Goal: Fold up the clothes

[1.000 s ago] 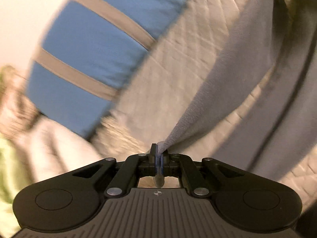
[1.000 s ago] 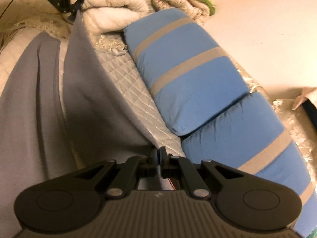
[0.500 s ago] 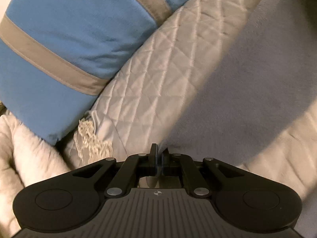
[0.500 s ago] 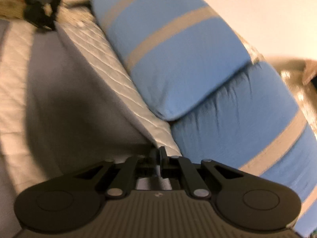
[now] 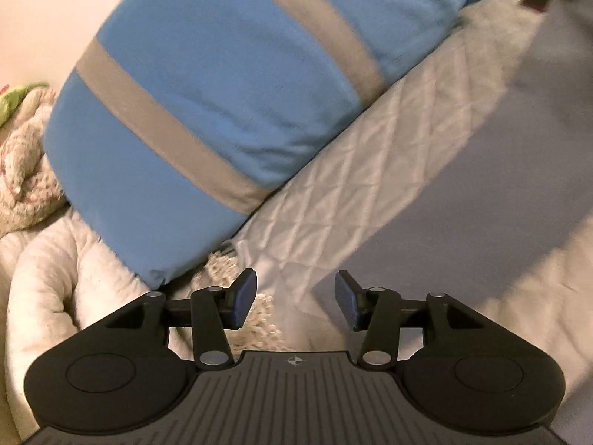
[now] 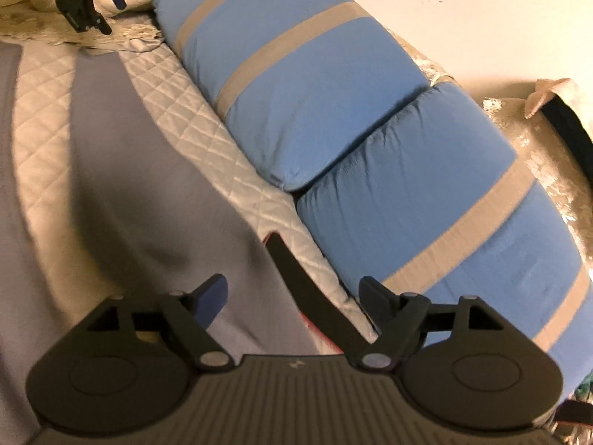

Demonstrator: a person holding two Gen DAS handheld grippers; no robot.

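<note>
A grey garment [image 6: 122,193] lies flat on the white quilted bedspread [image 6: 192,111]; it shows in the left wrist view [image 5: 500,155] too. A black band [image 6: 300,270] runs along its edge by my right gripper [image 6: 296,296], which is open and empty just above that corner. My left gripper [image 5: 294,298] is open and empty over the garment's other corner. The left gripper also shows far off in the right wrist view [image 6: 96,11].
Two blue pillows with grey stripes [image 6: 296,85] [image 6: 444,230] lie along the bedspread's far side; one shows in the left wrist view [image 5: 207,111]. A rolled cream blanket [image 5: 55,289] and a fluffy throw [image 5: 22,163] lie left of it.
Both grippers have opened and let go of the grey garment, which now lies flat on the bedspread. Earlier each held a corner stretched up between them.
</note>
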